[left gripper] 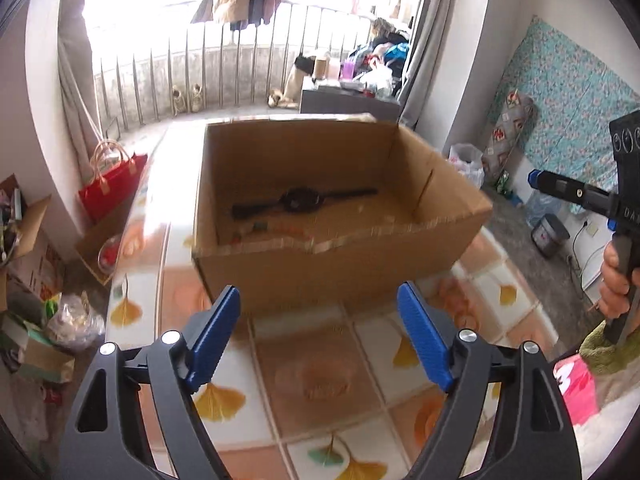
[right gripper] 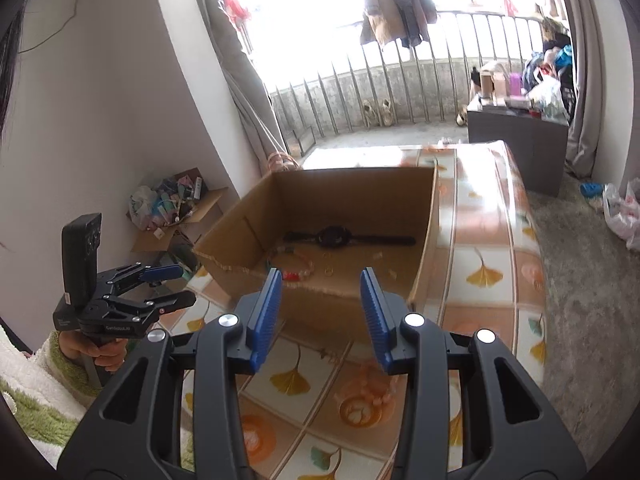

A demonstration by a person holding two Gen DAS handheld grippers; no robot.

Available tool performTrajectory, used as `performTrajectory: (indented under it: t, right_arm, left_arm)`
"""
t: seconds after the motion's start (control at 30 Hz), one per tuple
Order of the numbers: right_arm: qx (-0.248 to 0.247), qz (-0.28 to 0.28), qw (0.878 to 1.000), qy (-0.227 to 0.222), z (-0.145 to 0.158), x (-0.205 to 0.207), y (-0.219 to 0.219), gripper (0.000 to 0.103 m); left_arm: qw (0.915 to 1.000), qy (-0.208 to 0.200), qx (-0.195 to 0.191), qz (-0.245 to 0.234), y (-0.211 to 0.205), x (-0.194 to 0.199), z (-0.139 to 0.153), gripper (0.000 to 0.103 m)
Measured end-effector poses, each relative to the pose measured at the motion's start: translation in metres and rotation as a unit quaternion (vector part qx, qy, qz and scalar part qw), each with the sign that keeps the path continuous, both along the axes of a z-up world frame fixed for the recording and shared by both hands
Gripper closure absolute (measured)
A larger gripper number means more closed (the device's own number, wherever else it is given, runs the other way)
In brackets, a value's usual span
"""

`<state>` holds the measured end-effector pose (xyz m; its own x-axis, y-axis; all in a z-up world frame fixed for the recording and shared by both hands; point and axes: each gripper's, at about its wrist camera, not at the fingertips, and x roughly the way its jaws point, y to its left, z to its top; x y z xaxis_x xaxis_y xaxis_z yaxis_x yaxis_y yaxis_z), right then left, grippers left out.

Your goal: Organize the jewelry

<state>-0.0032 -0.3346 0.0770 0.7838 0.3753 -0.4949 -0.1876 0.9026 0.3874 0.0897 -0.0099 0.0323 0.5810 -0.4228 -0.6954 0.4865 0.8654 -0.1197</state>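
An open cardboard box stands on a table covered in a leaf-patterned cloth. Inside lie a black wristwatch, a beaded bracelet and small gold rings. My left gripper is open and empty, in front of the box's near wall. My right gripper is open and empty, just before the box's near edge. A pink bead bracelet lies on the cloth below the right gripper. Each gripper shows in the other's view.
A red bag and cluttered cartons sit on the floor at the left. A dark cabinet stands behind the table by the balcony railing. A patterned mattress leans at the right.
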Motion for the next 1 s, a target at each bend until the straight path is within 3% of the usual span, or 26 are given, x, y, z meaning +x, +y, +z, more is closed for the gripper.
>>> performTrajectory:
  t: [0.2,0.4,0.6,1.0]
  right_arm:
    - [0.036,0.017,0.997,0.068,-0.046,0.009,0.019,0.064]
    - [0.034,0.029,0.991,0.128,-0.087,0.026,0.047,0.068]
    - [-0.02,0.009,0.985,0.171,-0.116,0.043,0.07,0.077]
    - [-0.104,0.0,0.98,0.169,-0.133,0.067,0.095,0.078]
  left_arm:
    - [0.9982,0.051,0.031,0.009,-0.006,-0.006,-0.048,0.023]
    - [0.9946,0.09,0.053,-0.002,-0.029,-0.003,-0.083,0.023]
    - [0.994,0.089,0.063,-0.016,-0.044,0.002,-0.092,0.023]
    - [0.9939,0.057,0.089,-0.031,-0.059,0.005,-0.096,0.023]
